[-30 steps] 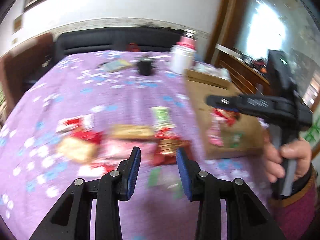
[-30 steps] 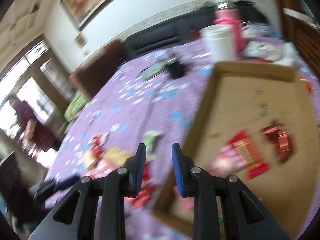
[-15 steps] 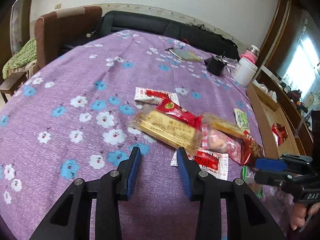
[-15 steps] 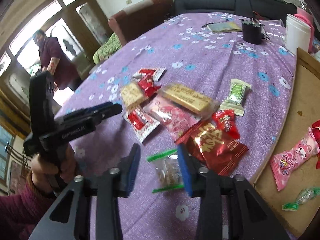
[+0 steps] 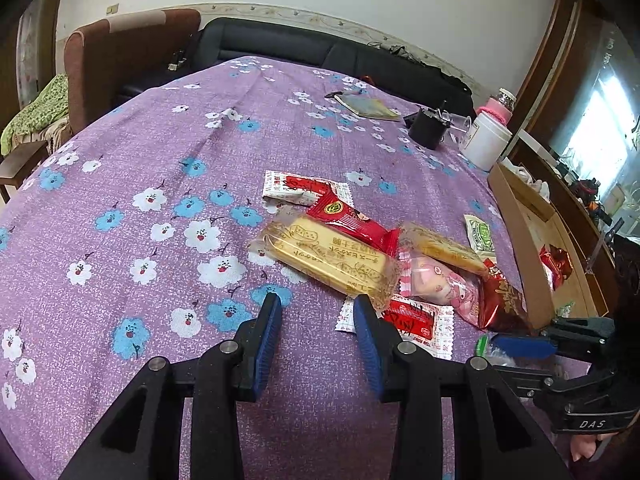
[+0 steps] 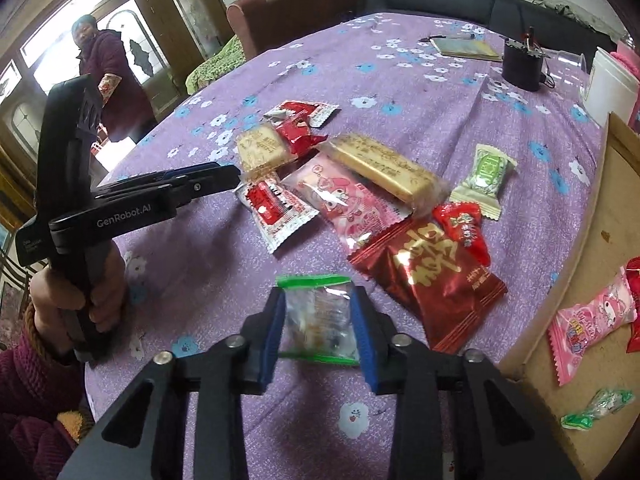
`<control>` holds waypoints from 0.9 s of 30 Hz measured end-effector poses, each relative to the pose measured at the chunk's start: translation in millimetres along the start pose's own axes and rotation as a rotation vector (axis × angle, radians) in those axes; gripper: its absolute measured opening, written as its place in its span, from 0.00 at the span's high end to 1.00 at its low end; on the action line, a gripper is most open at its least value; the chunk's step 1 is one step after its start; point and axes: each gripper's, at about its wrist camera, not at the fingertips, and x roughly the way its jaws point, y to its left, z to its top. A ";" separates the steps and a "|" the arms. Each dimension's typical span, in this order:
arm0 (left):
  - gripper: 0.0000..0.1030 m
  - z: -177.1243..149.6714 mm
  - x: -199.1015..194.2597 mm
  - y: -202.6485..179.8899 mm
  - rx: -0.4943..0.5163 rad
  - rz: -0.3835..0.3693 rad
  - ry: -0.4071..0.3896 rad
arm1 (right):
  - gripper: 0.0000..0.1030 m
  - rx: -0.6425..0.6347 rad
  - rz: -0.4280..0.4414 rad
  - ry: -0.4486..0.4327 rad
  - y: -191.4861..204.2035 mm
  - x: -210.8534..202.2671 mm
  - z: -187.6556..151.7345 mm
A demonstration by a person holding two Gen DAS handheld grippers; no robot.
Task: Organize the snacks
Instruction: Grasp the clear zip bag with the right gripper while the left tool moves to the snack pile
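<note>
Right gripper straddles a clear green-edged packet on the purple cloth, pads beside it; whether they pinch it cannot be told. Left gripper hovers open, empty, just near of a yellow biscuit. Other snacks lie between, a cardboard tray to the right.

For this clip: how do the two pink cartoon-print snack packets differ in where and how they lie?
The pink cartoon-print packet on the purple floral tablecloth lies in the snack pile, its far end tucked under a yellow biscuit bar and its near end touching a dark red foil pouch. The pink cartoon-print packet in the cardboard box lies on the box floor, already sorted. Both share the same pink wrapper with crimped ends.
</note>
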 end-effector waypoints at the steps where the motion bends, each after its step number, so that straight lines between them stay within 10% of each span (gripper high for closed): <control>1: 0.62 0.0 0.2 0.2 -0.001 0.000 0.000 | 0.70 -0.004 0.002 0.000 1.5 0.3 0.6; 17: 0.57 -0.1 1.4 -3.2 0.007 0.016 0.003 | 0.71 0.062 0.012 -0.062 -5.4 -13.8 5.5; 27: 0.31 27.7 2.6 -15.9 -0.101 -0.057 0.072 | 0.71 0.161 0.024 -0.111 -26.3 -26.2 9.5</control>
